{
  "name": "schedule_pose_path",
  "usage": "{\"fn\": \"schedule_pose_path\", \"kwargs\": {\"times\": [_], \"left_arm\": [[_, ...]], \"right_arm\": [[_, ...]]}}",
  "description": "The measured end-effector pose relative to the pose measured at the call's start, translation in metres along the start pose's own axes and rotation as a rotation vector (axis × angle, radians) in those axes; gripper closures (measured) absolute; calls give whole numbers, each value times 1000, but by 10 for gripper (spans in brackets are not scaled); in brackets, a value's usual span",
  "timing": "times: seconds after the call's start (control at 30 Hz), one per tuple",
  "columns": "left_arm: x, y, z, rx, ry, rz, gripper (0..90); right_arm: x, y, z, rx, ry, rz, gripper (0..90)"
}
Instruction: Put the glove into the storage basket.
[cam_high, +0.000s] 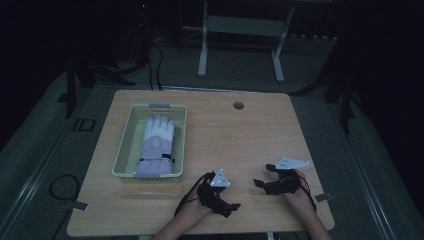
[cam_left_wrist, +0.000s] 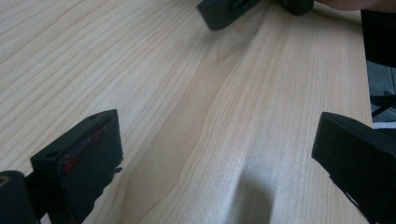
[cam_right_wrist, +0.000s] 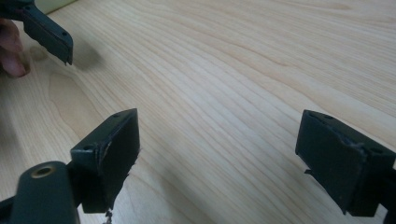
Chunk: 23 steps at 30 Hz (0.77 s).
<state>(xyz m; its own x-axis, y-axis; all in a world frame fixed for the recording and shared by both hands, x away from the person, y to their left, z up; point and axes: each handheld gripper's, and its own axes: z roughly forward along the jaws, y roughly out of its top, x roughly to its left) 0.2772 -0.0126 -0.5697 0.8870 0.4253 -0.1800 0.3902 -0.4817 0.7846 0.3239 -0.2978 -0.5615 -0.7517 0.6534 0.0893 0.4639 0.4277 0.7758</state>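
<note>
Two grippers, left gripper (cam_high: 227, 199) and right gripper (cam_high: 263, 176), rest wide open on the wooden table (cam_high: 240, 135); the soft, light glove (cam_high: 157, 146) lies in the yellow basket (cam_high: 125, 145), likely best pinched at its cuff.

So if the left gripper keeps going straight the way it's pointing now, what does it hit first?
Most likely the right gripper. The left gripper, jaws open and empty, points across bare tabletop, and the other gripper's black jaw tip lies ahead in the left gripper view. Depth is unclear, so it might pass just beside it.
</note>
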Motion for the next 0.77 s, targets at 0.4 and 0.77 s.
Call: {"fn": "schedule_pose_path", "kwargs": {"times": [0.4, 0.77], "left_arm": [[-3, -6, -1, -12, 29, 36, 22], [0, -8, -2, -24, 26, 13, 22]], "right_arm": [[-7, -6, -10, -29, -29, 36, 140], [-9, -6, -9, -28, -25, 50, 144]]}}
